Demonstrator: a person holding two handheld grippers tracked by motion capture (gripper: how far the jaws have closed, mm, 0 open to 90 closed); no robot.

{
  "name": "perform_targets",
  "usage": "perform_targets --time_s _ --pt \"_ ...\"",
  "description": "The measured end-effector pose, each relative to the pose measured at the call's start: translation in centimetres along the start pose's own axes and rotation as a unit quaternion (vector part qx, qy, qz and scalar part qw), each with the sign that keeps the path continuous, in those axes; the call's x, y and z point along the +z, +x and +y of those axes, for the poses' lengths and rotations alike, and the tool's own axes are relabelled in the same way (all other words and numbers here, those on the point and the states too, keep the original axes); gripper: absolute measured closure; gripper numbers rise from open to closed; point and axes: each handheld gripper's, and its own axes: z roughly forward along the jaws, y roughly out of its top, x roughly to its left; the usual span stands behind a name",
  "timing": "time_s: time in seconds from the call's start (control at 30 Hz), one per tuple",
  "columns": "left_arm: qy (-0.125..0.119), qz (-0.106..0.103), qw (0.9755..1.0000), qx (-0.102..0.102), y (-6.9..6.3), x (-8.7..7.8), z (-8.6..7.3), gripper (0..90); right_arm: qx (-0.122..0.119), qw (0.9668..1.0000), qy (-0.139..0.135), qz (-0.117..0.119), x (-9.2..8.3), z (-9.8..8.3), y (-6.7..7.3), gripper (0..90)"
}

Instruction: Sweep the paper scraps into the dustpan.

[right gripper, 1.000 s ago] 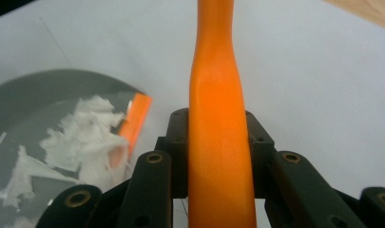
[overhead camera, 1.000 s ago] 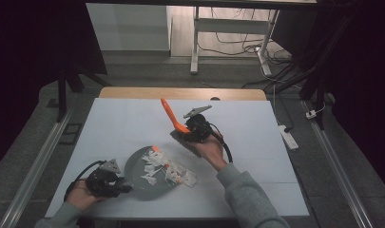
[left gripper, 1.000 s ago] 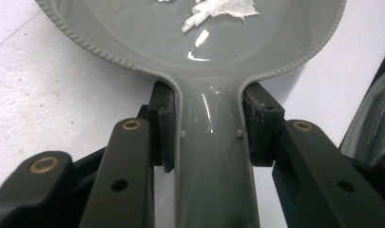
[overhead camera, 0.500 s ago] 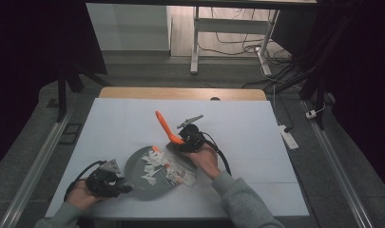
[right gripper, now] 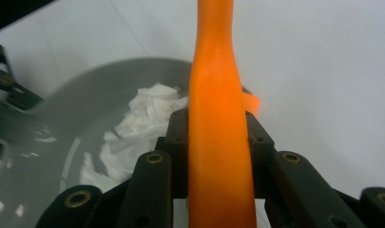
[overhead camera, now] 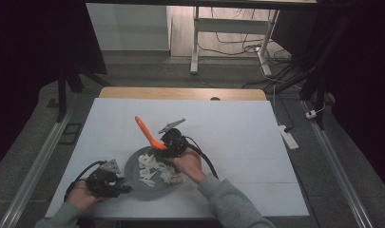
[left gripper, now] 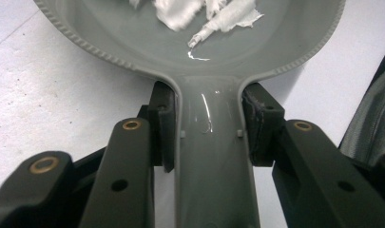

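On the white surface [overhead camera: 237,133] sits a grey pan [overhead camera: 133,168] of torn white paper scraps [overhead camera: 154,171]. The left gripper [left gripper: 206,130] has its jaws clenched on the pan's handle [left gripper: 211,161]. The right gripper [right gripper: 217,137] grasps an orange spatula [right gripper: 216,114], held above the pan's far rim.

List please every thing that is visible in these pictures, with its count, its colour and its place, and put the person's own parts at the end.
Table: one, white top with a wooden far edge, centre of the high view.
Pan: one, grey, on the near part of the table; its handle sits between the left gripper's jaws.
Torn scraps: several, white, inside the pan.
Spatula: one, orange, held over the pan's far rim.
Power strip: one, white, on the floor right of the table.
Left gripper: one, black, at the pan's handle.
Right gripper: one, black, shut on the spatula.
Hands: two, left hand and right hand, grey sleeves.
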Motion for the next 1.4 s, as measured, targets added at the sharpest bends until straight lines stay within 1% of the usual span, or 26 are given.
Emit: perform_targets --time_s 0.03,0.1,0.13,0.17,0.27,0.3,0.33,0.37,0.47,0.5,0.53,0.63,0.67,0.7,0.73,0.77,0.8,0.87,0.9,0.93,1.03,1.13,1.17,1.27,1.4 --pt "0.000 0.000 1.0000 0.000 0.0 0.0 0.0 61.5 -0.001 1.0000 -0.001 0.005 0.1 0.2 0.4 70.4" --pt "0.000 0.000 1.0000 0.001 0.0 0.0 0.0 61.5 -0.010 0.9999 -0.005 0.012 0.2 0.5 1.0 70.4" --pt "0.000 0.000 1.0000 0.001 0.0 0.0 0.0 61.5 -0.010 0.9999 -0.005 0.012 0.2 0.5 1.0 70.4" --pt "0.000 -0.001 1.0000 0.000 0.0 0.0 0.0 61.5 -0.018 0.9997 -0.011 0.013 0.0 0.8 1.4 70.4" --pt "0.001 -0.001 1.0000 0.001 0.0 0.0 -0.1 61.5 -0.017 0.9996 -0.018 0.012 -0.5 0.9 1.5 70.4" --pt "0.001 -0.001 1.0000 0.001 0.0 0.0 -0.1 61.5 -0.020 0.9995 -0.022 0.010 -0.7 1.0 1.3 70.4" --pt "0.002 0.000 1.0000 0.002 0.0 0.0 0.0 61.5 -0.022 0.9994 -0.026 -0.001 -1.4 1.0 1.0 70.4" --pt "0.001 -0.001 1.0000 0.001 0.0 0.0 -0.1 61.5 -0.021 0.9994 -0.027 -0.007 -1.8 1.0 0.8 70.4" --pt "0.001 0.000 1.0000 0.001 0.0 0.0 0.0 61.5 -0.017 0.9990 -0.036 -0.020 -3.1 0.8 -0.1 70.4" --pt "0.001 0.000 1.0000 0.001 0.0 0.0 -0.1 61.5 -0.017 0.9990 -0.036 -0.020 -3.1 0.8 -0.1 70.4" --pt "0.001 0.000 1.0000 0.001 0.0 0.0 -0.1 61.5 -0.015 0.9985 -0.040 -0.033 -3.9 0.5 -0.5 70.4" --pt "0.001 0.000 1.0000 0.001 0.0 0.0 0.0 61.5 -0.012 0.9980 -0.040 -0.047 -4.9 -0.2 -1.2 70.4" --pt "0.001 0.000 1.0000 0.001 0.0 0.0 0.0 61.5 -0.012 0.9980 -0.040 -0.047 -4.9 -0.2 -1.2 70.4" --pt "0.001 0.000 1.0000 0.001 0.0 0.0 0.0 61.5 -0.008 0.9976 -0.038 -0.057 -5.5 -0.8 -1.6 70.4" --pt "0.001 0.000 1.0000 0.001 0.0 0.0 0.0 61.5 -0.008 0.9976 -0.038 -0.057 -5.5 -0.8 -1.6 70.4" --pt "0.001 0.001 1.0000 0.001 0.0 0.0 0.0 61.5 -0.003 0.9972 -0.036 -0.065 -6.0 -1.5 -2.0 70.4" --pt "0.001 0.000 1.0000 0.001 0.0 -0.1 0.0 61.5 0.001 0.9971 -0.034 -0.068 -6.2 -1.7 -2.2 70.4" --pt "0.001 0.000 1.0000 0.001 0.0 -0.1 0.0 61.5 0.002 0.9969 -0.033 -0.071 -6.4 -2.0 -2.3 70.4" --pt "0.001 -0.001 1.0000 0.001 0.0 -0.1 -0.1 61.5 0.008 0.9966 -0.032 -0.076 -6.8 -2.6 -2.6 70.4" --pt "0.001 -0.001 1.0000 0.001 0.0 -0.1 -0.1 61.5 0.008 0.9966 -0.032 -0.076 -6.8 -2.6 -2.6 70.4" --pt "0.001 -0.003 1.0000 0.002 0.0 -0.1 -0.1 61.5 0.021 0.9963 -0.024 -0.080 -7.2 -3.5 -3.0 70.4" --pt "0.003 -0.004 1.0000 0.006 -0.2 -0.2 -0.2 61.5 0.025 0.9962 -0.019 -0.081 -7.2 -4.0 -3.1 70.4" --pt "0.003 -0.005 0.9999 0.008 -0.2 -0.2 -0.2 61.5 0.030 0.9961 -0.015 -0.081 -7.1 -4.4 -3.2 70.4" --pt "0.004 -0.006 0.9999 0.010 -0.3 -0.3 -0.3 61.5 0.037 0.9962 -0.012 -0.078 -7.0 -4.7 -3.2 70.4" --pt "0.006 -0.007 0.9999 0.014 -0.4 -0.3 -0.3 61.5 0.036 0.9965 -0.009 -0.074 -6.4 -5.0 -3.0 70.4"
